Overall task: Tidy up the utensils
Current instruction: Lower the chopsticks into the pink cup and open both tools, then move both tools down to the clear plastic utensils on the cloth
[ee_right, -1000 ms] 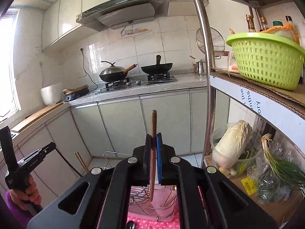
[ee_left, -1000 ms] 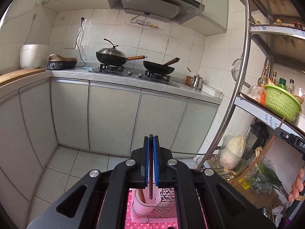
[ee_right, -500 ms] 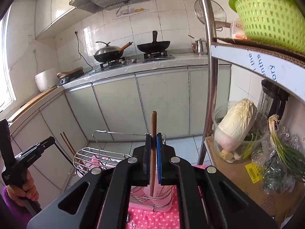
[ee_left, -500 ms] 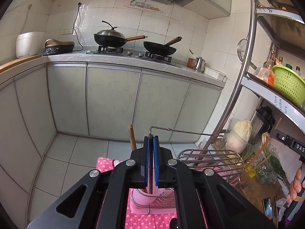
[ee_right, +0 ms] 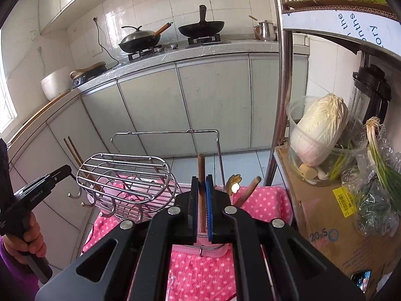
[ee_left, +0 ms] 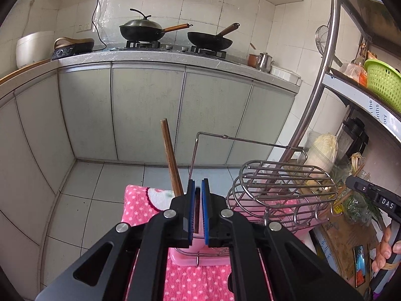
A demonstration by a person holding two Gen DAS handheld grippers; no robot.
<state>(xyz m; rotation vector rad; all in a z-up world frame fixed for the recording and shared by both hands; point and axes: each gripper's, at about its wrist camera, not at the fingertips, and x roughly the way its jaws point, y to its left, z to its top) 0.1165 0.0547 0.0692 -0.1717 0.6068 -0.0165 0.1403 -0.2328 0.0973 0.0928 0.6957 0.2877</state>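
Holding a brown wooden chopstick (ee_right: 201,188) upright in its narrow fingers, the right gripper (ee_right: 201,195) is needing a straight descent into the pink plastic utensil holder (ee_right: 215,248) at the pink dotted cloth's (ee_right: 200,276) far edge.

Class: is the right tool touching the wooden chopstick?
Touching. The right wrist view shows the right tool clamping the wooden chopstick between its blue pads.

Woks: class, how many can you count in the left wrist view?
2: a lidded wok on the left and an open wok to its right, both on the gas stove. None appear hidden.
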